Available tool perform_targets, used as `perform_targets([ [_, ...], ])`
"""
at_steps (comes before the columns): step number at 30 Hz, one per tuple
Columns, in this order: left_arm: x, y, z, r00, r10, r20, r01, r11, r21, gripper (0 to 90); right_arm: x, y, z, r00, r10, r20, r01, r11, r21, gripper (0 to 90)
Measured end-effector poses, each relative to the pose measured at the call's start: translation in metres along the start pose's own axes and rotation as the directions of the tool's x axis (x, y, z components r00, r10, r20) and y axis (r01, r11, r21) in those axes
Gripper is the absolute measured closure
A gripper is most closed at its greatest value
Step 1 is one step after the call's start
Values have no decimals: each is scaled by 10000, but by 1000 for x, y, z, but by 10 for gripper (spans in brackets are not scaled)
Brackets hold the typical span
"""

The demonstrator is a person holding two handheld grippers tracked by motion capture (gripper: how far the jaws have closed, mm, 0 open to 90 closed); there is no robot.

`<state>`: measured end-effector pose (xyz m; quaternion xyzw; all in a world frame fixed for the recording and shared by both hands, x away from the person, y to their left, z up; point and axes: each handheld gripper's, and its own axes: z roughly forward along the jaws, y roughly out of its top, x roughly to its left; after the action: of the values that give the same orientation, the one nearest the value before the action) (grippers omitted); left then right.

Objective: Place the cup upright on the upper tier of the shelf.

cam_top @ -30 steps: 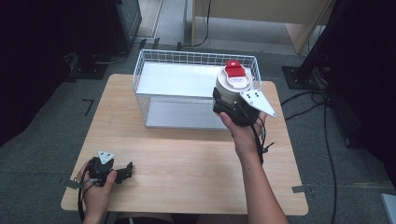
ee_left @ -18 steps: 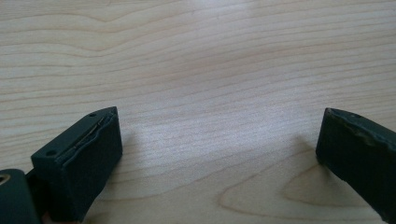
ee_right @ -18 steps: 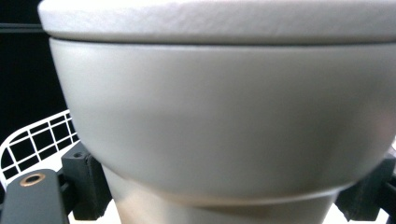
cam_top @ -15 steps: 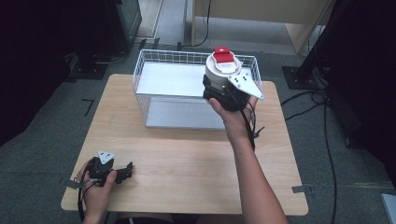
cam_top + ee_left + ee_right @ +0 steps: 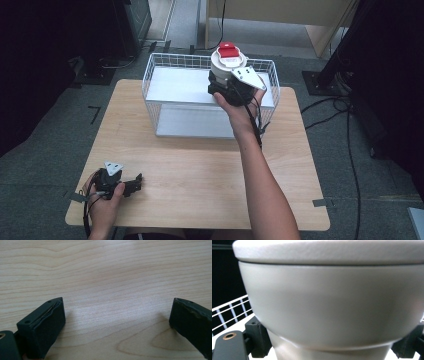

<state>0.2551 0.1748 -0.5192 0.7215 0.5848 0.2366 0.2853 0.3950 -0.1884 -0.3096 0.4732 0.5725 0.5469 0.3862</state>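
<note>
A white container with a red lid piece (image 5: 228,59) is held up over the white wire basket (image 5: 165,67) at the table's back. My right gripper (image 5: 231,89) is shut on its lower body. In the right gripper view the container's pale wall (image 5: 329,305) sits between the jaws, and basket wires (image 5: 229,312) show at the left. My left gripper (image 5: 131,184) rests open on the wooden table (image 5: 200,170) near the front left corner. Its jaws stand wide apart over bare wood (image 5: 112,302) in the left gripper view.
The basket has a white floor (image 5: 192,122) and tall wire walls. Dark equipment stands (image 5: 330,75) and cables (image 5: 345,130) lie on the floor around the table. A wooden cabinet (image 5: 280,15) stands beyond the basket.
My right gripper has carried the container leftward and farther back, over the basket. The left gripper has stayed put.
</note>
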Motion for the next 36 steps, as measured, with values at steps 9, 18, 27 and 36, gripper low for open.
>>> perform_targets([
  [9, 0, 1, 0, 10000, 24, 8, -24, 10000, 14, 9, -1, 4, 22, 9997, 63, 244, -62, 10000, -35, 115],
  [18, 0, 1, 0, 10000, 28, 13, -28, 10000, 21, 9, 1, 8, 37, 9994, 33, 335, -35, 10000, 57, 115],
  [27, 0, 1, 0, 10000, 36, 12, -36, 10000, 19, 9, 0, 4, 50, 9988, -27, 492, 16, 9997, 225, 115],
  [36, 0, 1, 1, 10000, 39, 13, -40, 10000, 31, 8, -1, 1, 49, 9992, -11, 389, 4, 9999, 163, 113],
])
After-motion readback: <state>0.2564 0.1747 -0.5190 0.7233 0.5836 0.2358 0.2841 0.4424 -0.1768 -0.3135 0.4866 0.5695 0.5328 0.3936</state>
